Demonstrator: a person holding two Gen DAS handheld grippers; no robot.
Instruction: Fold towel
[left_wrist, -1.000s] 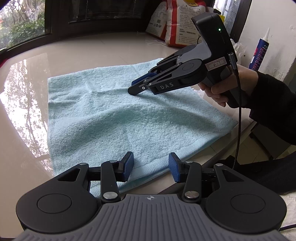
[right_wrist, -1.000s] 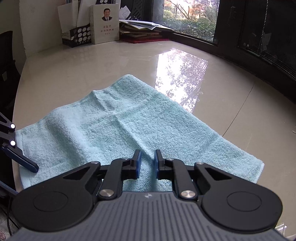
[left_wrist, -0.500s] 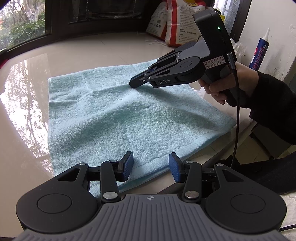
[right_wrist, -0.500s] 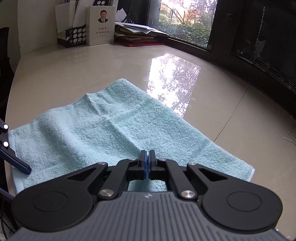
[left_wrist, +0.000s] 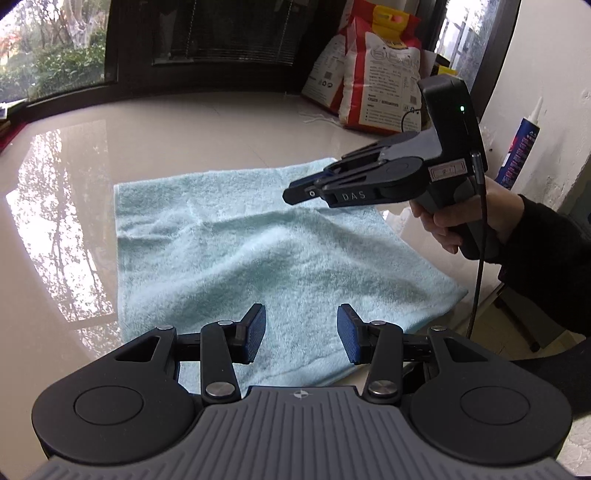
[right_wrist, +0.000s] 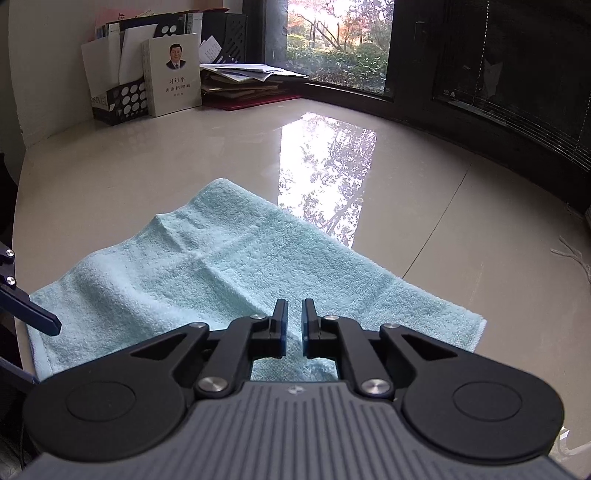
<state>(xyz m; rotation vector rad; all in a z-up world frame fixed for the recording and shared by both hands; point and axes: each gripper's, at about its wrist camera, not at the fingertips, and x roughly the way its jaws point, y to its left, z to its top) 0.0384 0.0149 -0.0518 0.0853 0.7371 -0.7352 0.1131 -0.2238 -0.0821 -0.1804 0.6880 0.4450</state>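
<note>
A light blue towel (left_wrist: 240, 258) lies spread on the glossy cream table (left_wrist: 147, 147), with a raised ridge across its middle. My left gripper (left_wrist: 301, 321) hovers open over the towel's near edge, nothing between its blue pads. A hand holds my right gripper (left_wrist: 295, 192) just above the towel's far right part. In the right wrist view the right gripper (right_wrist: 294, 317) has its jaws opening, a narrow gap between the pads. The towel (right_wrist: 221, 266) shows through that gap, and the pads do not press on it. A left gripper finger (right_wrist: 37, 317) shows at the left edge.
Printed bags (left_wrist: 369, 85) stand at the back right and a sealant tube (left_wrist: 521, 147) leans on the wall. A book (right_wrist: 173, 74), a file box (right_wrist: 122, 99) and stacked papers (right_wrist: 243, 81) sit at the far corner. The table edge runs close to the towel's right corner.
The right gripper closed fully, then parted its pads slightly and lifted off the towel. A ridge has risen across the towel. The left gripper moved up a little.
</note>
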